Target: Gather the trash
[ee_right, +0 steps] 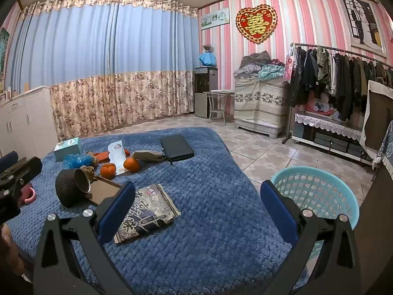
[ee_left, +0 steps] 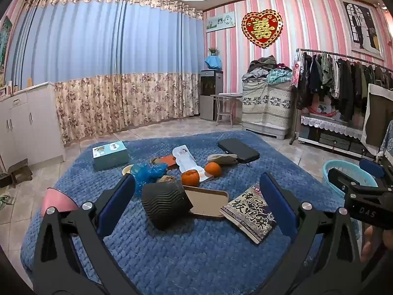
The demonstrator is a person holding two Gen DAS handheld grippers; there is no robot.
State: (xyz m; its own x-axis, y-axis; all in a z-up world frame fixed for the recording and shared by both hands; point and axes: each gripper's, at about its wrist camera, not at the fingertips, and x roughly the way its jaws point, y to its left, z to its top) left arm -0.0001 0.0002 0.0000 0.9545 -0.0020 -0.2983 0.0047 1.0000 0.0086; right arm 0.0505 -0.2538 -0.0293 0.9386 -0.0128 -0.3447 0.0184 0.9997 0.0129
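Bedroom, blue knitted bed cover (ee_left: 196, 258) strewn with litter.
Near: toppled black ribbed cup (ee_left: 165, 204), tan tray (ee_left: 208, 202), printed packet (ee_left: 250, 212). Farther: two oranges (ee_left: 190, 177), blue plastic bag (ee_left: 149, 170), black case (ee_left: 238, 150). Left gripper (ee_left: 196, 201), right gripper (ee_right: 196, 206): both spread, empty. Right view shows the turquoise basket (ee_right: 316, 196) whole, off the bed's right edge.

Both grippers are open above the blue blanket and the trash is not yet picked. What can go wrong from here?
1. The empty snack bag lies flat on the soft blanket, so the fingers may pinch blanket instead.
2. The black cup lies tipped on the tray; a nudge could roll it.
3. The basket stands off the blanket's edge at the right, so a light wrapper may miss it.
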